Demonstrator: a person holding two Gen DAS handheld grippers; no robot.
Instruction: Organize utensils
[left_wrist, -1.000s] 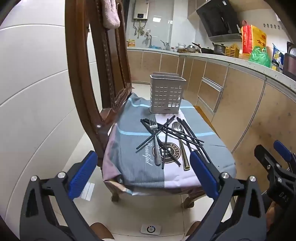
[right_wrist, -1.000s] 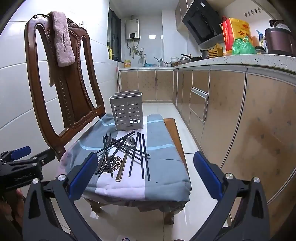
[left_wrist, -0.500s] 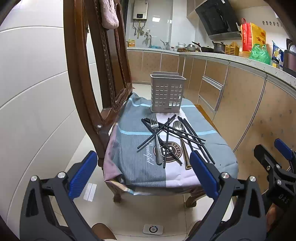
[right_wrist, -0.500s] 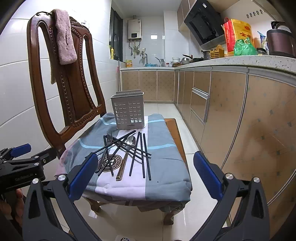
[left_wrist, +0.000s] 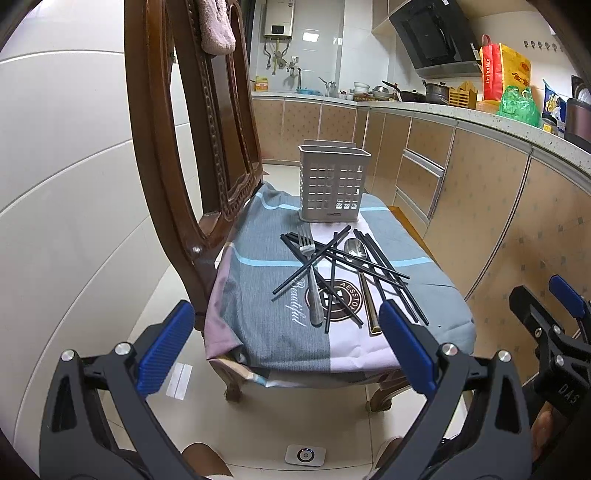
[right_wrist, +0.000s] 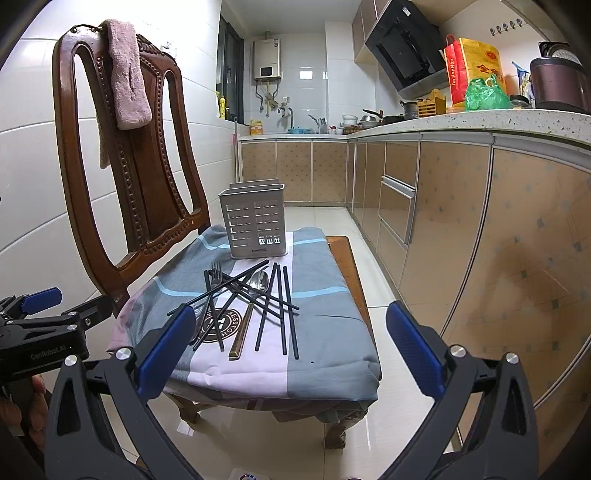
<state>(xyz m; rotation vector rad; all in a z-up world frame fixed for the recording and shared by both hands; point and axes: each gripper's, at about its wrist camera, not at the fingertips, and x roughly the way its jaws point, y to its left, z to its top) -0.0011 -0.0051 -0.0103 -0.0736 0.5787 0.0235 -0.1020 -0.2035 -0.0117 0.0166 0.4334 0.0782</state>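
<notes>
— Fingers first: how do they stand?

— Blue ribbed pads on black frames. On the left gripper the fingers are spread wide and hold nothing; the right gripper is just as wide apart and empty. Both hang level, short of the near edge of the seat, pointing at it, and each shows at the edge of the other's view.

— What lies left to right?

— White glossy wall tiles, then a carved dark wooden chair with a beaded oval back and a fuzzy pink towel draped over its top rail. A soft cloth in grey-blue, white and lilac blocks covers the seat.

— And the utensils?

— Heaped mid-cloth, untouched. A steel fork lies to the left, thin black chopsticks cross over it and over one another, and a steel spoon with a brownish handle lies right of the fork. More chopsticks lie nearly parallel on the right side.

— Where would they go?

— A grey plastic basket, boxy, with square holes, stands upright at the far end of the cloth, just behind the heap.

— Further right?

— Tan cabinet doors under a speckled worktop, which carries pots, a red-and-yellow bag and a green plastic bag.
</notes>
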